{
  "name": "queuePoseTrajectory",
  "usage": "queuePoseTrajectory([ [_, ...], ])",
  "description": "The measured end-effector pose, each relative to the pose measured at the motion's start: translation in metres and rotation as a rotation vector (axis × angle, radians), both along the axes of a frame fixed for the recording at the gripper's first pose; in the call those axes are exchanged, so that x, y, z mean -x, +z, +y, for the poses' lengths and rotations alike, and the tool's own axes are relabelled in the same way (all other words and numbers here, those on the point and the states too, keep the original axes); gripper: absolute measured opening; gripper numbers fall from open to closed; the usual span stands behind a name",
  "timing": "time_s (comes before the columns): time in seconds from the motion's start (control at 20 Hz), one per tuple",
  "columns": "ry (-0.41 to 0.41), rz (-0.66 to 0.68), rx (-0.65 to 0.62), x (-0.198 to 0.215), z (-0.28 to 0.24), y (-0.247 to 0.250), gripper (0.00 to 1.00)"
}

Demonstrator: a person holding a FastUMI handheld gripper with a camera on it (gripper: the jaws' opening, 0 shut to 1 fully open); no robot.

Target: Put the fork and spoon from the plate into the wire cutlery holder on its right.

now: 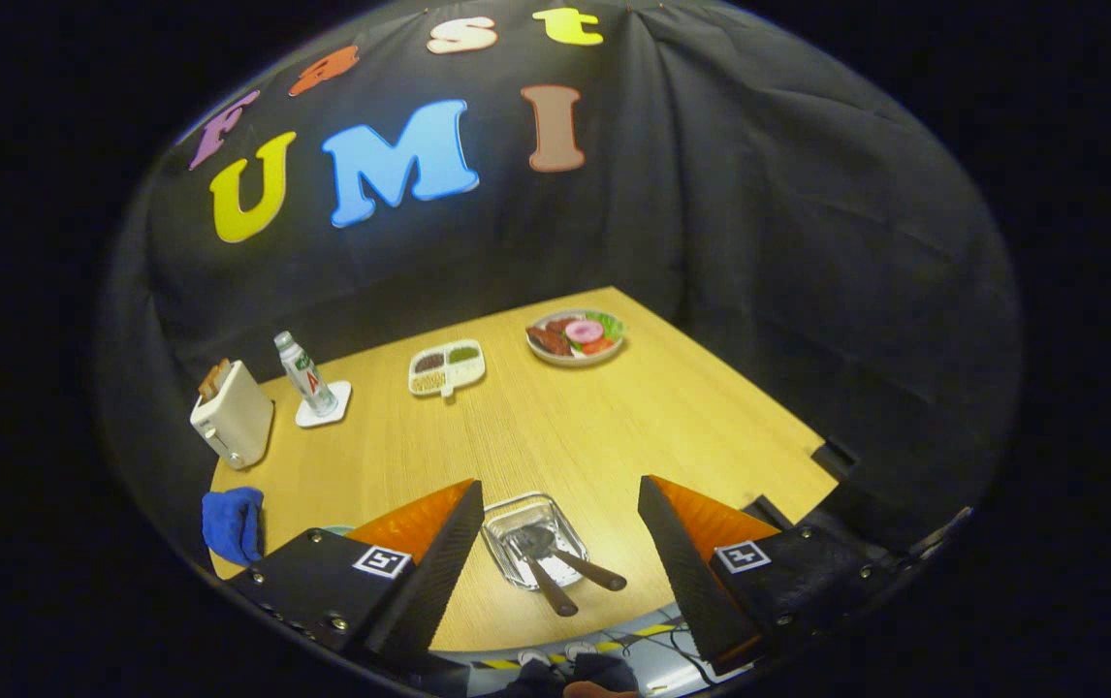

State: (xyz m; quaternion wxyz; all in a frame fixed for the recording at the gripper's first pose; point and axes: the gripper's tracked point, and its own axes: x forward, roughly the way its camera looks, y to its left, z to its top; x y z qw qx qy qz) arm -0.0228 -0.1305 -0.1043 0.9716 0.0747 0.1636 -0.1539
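Claw (560, 543) spread wide, nothing held, hanging above the near part of the wooden surface (565, 427). Both fingers (439, 567) clear of everything.

Between the fingers, below them on the surface: a small clear square plate (507, 519). Fork (528, 557) and spoon (565, 557) lie in it, heads resting inside, dark handles sticking out over the plate's near rim toward the claw. The two heads overlap; which lies on top cannot be told.

Beyond the claw, well apart from it: a divided white tray (446, 368) with small fillings, and a round dish of food (576, 336) further off to the right. Off to the left beyond the left finger: a bottle (304, 374) upright on a white coaster (325, 405), a cream toaster (233, 415), and a blue cloth (233, 523) just beside the left finger's body.
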Motion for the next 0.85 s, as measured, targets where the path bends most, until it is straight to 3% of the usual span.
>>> queuePoseTrajectory([
  [0.25,-0.005,-0.18,0.115,0.003,0.003,0.051,0.98],
  [0.55,-0.025,-0.582,0.115,0.013,0.003,0.131,0.97],
  [0.85,-0.026,-0.666,0.229,0.011,0.016,0.145,0.98],
])
